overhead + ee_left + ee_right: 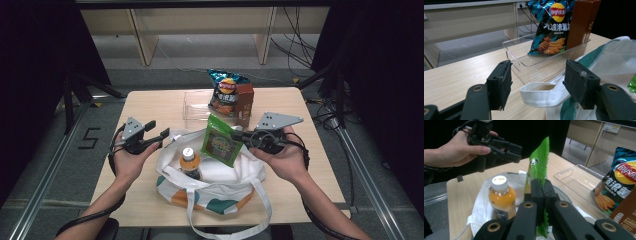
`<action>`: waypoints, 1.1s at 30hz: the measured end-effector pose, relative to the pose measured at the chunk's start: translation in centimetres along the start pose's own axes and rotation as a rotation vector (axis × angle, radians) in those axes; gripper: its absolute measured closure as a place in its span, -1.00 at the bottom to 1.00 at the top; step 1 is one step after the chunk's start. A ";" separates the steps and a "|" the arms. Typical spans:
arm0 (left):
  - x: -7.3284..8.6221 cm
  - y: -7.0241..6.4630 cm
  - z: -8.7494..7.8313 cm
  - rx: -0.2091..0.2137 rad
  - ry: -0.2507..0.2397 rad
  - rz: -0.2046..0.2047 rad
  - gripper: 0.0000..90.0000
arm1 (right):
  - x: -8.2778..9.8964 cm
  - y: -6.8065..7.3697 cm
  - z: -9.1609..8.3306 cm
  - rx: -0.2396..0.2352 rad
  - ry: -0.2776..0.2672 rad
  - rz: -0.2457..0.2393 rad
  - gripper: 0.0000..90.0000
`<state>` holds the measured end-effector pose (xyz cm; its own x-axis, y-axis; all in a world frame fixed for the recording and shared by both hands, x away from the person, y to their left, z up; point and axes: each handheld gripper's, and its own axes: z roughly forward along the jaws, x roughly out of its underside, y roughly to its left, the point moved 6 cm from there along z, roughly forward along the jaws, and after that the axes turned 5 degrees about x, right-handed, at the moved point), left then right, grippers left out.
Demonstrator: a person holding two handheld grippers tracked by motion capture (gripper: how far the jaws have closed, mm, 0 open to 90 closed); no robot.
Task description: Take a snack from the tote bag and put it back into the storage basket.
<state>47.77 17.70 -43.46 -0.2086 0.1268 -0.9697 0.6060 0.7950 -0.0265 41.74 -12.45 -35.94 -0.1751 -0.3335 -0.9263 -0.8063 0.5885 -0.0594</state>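
High view: green packet (pixel 220 140) stands upright (slightly tilted) in right claw (pixel 239 135).

Lay's logo – chip bag (pixel 554 27); "5" – floor mark (pixel 90 137).

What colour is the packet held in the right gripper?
Green packet, clearest in the right gripper view.

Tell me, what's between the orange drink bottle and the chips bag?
The green snack packet, pinched in the right hand-held gripper, stands between the bottle and the chips bag in the right gripper view.
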 end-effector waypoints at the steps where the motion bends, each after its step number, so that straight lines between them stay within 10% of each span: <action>1: 0.0 0.0 -0.1 -0.006 0.009 -0.001 -0.15 | -0.1 -0.2 0.1 0.009 -0.012 -0.002 1.00; 33: 0.0 0.1 -0.1 -0.007 0.005 -0.004 -0.15 | -2.6 -1.8 -0.4 0.025 -0.082 0.033 1.00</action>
<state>47.72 17.83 -43.40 -0.2148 0.1265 -0.9684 0.5997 0.7997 -0.0285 43.43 -12.91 -33.28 -0.1539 -0.2522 -0.9554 -0.7864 0.6166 -0.0361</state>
